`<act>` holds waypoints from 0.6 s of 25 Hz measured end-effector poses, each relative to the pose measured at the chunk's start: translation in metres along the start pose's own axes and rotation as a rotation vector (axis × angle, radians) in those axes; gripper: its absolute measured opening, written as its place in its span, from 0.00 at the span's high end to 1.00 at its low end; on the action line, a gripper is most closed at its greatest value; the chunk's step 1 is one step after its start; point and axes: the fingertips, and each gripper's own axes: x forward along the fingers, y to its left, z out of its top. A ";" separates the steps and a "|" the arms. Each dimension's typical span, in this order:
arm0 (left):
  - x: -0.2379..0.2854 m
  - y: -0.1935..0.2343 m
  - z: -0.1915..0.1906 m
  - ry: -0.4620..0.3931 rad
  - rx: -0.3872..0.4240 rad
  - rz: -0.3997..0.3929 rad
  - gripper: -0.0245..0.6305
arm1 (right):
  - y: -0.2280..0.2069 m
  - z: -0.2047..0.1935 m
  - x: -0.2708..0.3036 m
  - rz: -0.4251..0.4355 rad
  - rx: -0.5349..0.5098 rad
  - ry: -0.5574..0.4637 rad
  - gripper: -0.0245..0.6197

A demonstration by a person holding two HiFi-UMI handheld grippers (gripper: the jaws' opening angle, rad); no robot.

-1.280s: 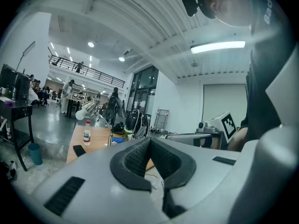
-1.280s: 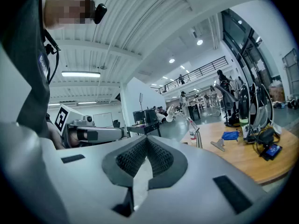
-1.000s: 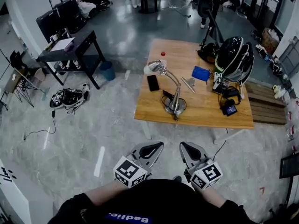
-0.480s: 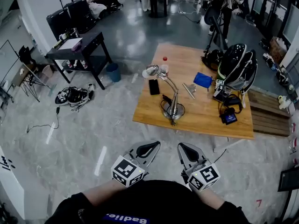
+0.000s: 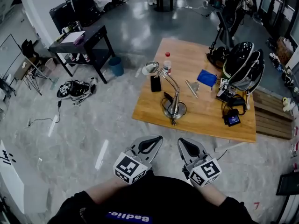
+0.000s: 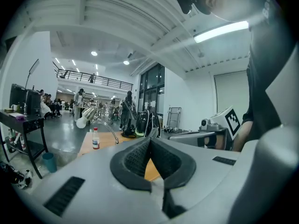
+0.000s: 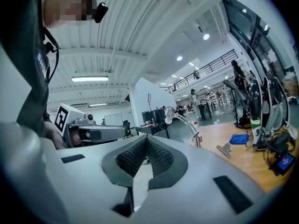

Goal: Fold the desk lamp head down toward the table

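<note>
Desk lamp (image 5: 175, 94): the left gripper (image 5: 149, 145) and right gripper (image 5: 188, 148), both pressed together on nothing, hang well apart from it; it stands upright on the wooden table (image 5: 205, 113) ahead. It is probably light with stiff joints, so take the neck just behind the lamp head (image 5: 150, 68), since the base (image 5: 174, 109) could tip.

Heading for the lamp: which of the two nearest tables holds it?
The light wooden table, where the desk lamp stands; the black table at left has none.

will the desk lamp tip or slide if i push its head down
The desk lamp likely flexes at its thin curved arm rather than staying stiff. Its head overhangs past the small round base, so it may tip that way. On the smooth wooden table the base could slide.
</note>
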 end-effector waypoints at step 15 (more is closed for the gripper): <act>0.063 0.157 0.036 -0.057 0.173 -0.142 0.95 | -0.072 0.025 0.130 -0.226 0.002 0.014 0.95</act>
